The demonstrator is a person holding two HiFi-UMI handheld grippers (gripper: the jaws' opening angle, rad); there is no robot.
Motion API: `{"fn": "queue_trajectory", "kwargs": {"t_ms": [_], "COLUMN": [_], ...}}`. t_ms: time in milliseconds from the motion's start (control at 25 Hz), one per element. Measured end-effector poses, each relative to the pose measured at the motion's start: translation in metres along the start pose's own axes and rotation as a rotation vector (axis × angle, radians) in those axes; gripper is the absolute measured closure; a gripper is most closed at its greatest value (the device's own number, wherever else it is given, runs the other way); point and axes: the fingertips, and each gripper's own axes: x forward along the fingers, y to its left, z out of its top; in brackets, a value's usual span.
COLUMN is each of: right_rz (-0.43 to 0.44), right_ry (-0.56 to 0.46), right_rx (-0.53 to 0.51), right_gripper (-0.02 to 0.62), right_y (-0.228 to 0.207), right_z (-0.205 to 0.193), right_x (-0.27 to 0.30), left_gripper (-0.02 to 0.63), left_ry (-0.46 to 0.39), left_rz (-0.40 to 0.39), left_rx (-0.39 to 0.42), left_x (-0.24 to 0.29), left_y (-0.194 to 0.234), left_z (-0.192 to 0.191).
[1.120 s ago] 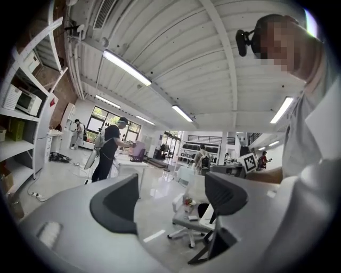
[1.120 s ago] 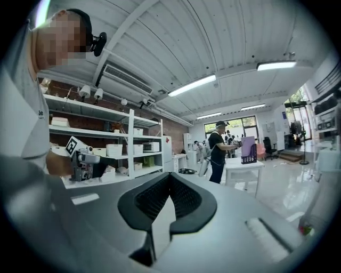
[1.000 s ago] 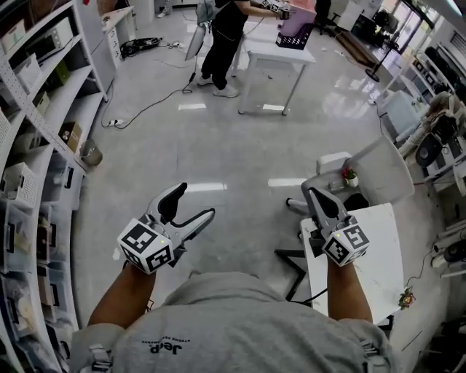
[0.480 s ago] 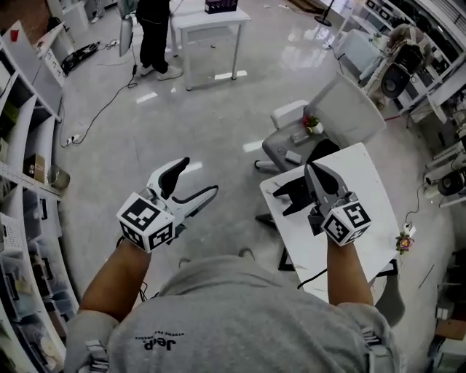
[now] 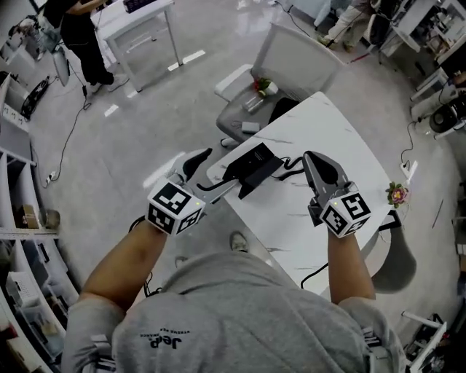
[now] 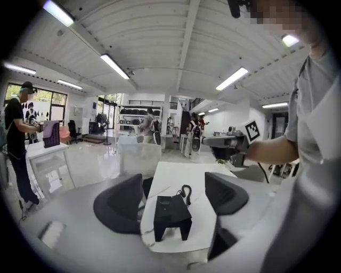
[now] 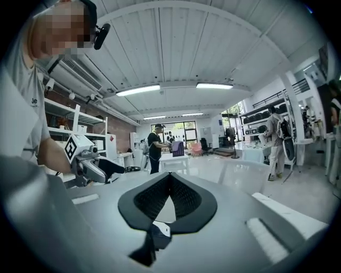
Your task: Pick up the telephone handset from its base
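The black telephone (image 5: 251, 165) sits near the left corner of a white table (image 5: 342, 153), with its coiled cord (image 5: 293, 163) trailing to the right. From here I cannot make out the handset apart from the base. My left gripper (image 5: 215, 173) is open just off the table's left edge, close to the phone and not touching it. In the left gripper view the phone (image 6: 171, 214) stands between and beyond the two spread pads (image 6: 120, 203). My right gripper (image 5: 314, 162) hovers over the table to the right of the cord, its jaws shut on nothing, the pads (image 7: 170, 198) meeting at their tips.
A grey chair (image 5: 291, 55) stands behind the table with small items on its seat. A small plant (image 5: 397, 194) sits by the table's right edge. Shelves (image 5: 14, 240) line the left. A person (image 5: 76, 36) stands at a far white table (image 5: 138, 18).
The view has swung round to the white table, which now lies right in front with the phone on it. Both grippers have come up to it, the left one close to the phone.
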Motion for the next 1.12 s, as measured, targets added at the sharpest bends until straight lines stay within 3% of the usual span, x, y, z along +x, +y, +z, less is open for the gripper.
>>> {"fn": "queue_trajectory", "kwargs": {"t_ms": [320, 600, 720, 920, 1120], "right_rz": [-0.057, -0.081, -0.091, -0.098, -0.100], "right_ry": [0.030, 0.031, 0.030, 0.026, 0.027], "right_rx": [0.082, 0.138, 0.159, 0.194, 0.210], "right_gripper": [0.591, 0.591, 0.591, 0.591, 0.591], "right_y": [-0.071, -0.106, -0.116, -0.127, -0.129], "right_z": [-0.043, -0.073, -0.082, -0.095, -0.099], "right_x": [-0.043, -0.066, -0.076, -0.087, -0.095], "left_gripper": [0.187, 0.189, 0.195, 0.224, 0.255], "left_ry": [0.374, 0.647, 0.735, 0.857, 0.925], "left_rz": [-0.060, -0.023, 0.002, 0.048, 0.066], "left_rx": [0.163, 0.347, 0.415, 0.451, 0.500], "left_x": [0.141, 0.206, 0.220, 0.232, 0.238], "left_y": [-0.050, -0.056, -0.054, -0.047, -0.046], "left_z": [-0.067, -0.140, -0.162, -0.191, -0.205]}}
